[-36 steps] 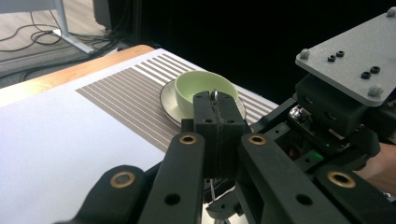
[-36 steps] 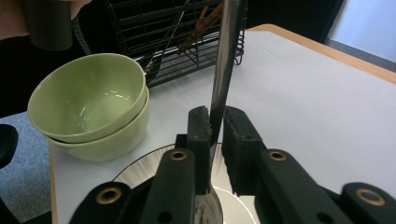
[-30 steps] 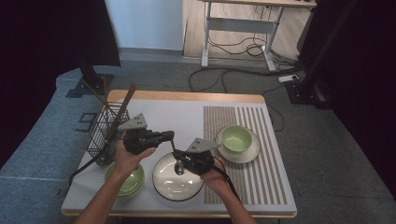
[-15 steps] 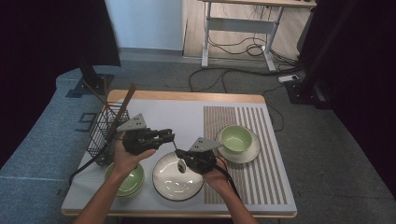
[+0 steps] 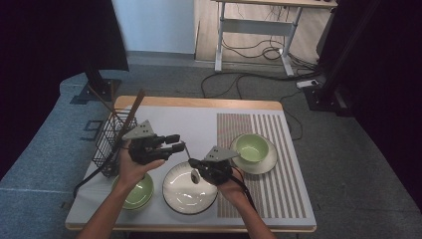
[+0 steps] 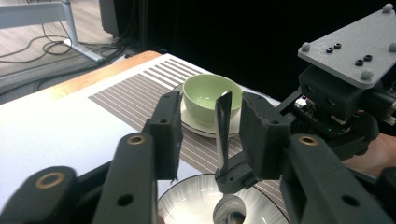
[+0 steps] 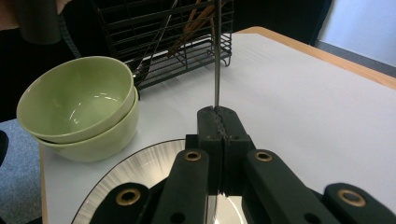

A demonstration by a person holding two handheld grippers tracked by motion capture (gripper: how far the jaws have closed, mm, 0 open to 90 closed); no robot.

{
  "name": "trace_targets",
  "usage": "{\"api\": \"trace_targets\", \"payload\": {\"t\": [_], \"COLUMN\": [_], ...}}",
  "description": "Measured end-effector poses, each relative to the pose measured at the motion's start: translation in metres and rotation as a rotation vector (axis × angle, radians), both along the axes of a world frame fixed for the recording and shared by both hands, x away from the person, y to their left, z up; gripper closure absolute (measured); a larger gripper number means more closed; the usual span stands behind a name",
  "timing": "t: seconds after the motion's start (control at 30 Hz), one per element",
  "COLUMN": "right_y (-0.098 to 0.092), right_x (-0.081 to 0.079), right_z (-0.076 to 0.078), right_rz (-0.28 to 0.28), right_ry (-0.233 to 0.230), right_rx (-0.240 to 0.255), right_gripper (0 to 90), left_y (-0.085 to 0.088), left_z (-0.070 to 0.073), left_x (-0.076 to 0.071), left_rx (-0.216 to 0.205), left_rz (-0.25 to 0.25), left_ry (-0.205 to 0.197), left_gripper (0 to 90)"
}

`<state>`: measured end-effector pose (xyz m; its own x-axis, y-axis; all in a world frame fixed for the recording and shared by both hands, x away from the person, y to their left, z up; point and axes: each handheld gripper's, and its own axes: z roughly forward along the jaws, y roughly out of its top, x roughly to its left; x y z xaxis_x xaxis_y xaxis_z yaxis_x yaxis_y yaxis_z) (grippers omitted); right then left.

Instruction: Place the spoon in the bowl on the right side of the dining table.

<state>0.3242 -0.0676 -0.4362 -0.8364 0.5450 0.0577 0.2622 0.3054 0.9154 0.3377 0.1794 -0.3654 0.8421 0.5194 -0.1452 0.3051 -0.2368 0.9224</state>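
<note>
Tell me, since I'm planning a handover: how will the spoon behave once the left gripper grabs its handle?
The spoon looks like polished metal, so probably stiff but slippery. Its handle is thin and stands upright between the open left gripper jaws; it may pivot if pinched off-centre. The right gripper is shut on it, steadying it.

1. Three green bowls were on the worktop (image 5: 179,115): two stacked bowls (image 5: 134,191) at lower left of the high view, and one single bowl (image 5: 252,147) at centre right.
2. One saucer (image 5: 264,163) lay under that single bowl.
3. One large white plate (image 5: 184,199) with a dark rim sat at lower centre.
4. One metal spoon (image 6: 223,135) was there, seen at the centre of the left gripper view.
5. One black wire basket (image 5: 108,140) stood at left, with sticks inside; their number could not be told.
6. Two hand-held grippers were present: left hand-held gripper (image 5: 175,142) and right hand-held gripper (image 5: 194,163).
</note>
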Motion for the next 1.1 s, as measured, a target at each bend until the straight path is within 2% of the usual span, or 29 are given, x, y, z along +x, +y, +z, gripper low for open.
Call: {"api": "trace_targets", "payload": {"t": [0.17,0.37,0.5,0.7,0.87,1.1], "right_y": [-0.006,-0.009,-0.010,-0.013,-0.017,-0.025], "right_x": [0.002,0.003,0.003,0.004,0.005,0.008], "right_z": [0.000,-0.001,-0.002,-0.001,-0.001,0.000], "right_rz": [-0.017,-0.026,-0.031,-0.042,-0.052,-0.070], "right_ry": [-0.001,0.001,0.003,0.000,0.001,0.000], "right_rx": [0.004,-0.001,-0.001,0.001,0.007,0.013], "right_gripper": [89.8,89.8,89.8,89.8,89.8,89.8], "left_y": [0.007,0.017,0.020,0.024,0.029,0.034], "left_z": [0.001,0.001,0.001,-0.002,-0.004,-0.003], "left_x": [-0.001,-0.001,-0.003,-0.006,-0.006,-0.009], "left_rx": [-0.015,-0.032,-0.004,0.007,-0.002,0.016], "left_rz": [0.012,0.022,0.038,0.046,0.048,0.068], "left_ry": [0.001,0.013,0.002,0.004,0.020,0.009], "left_gripper": [52.8,51.5,51.0,50.6,50.5,50.5]}}
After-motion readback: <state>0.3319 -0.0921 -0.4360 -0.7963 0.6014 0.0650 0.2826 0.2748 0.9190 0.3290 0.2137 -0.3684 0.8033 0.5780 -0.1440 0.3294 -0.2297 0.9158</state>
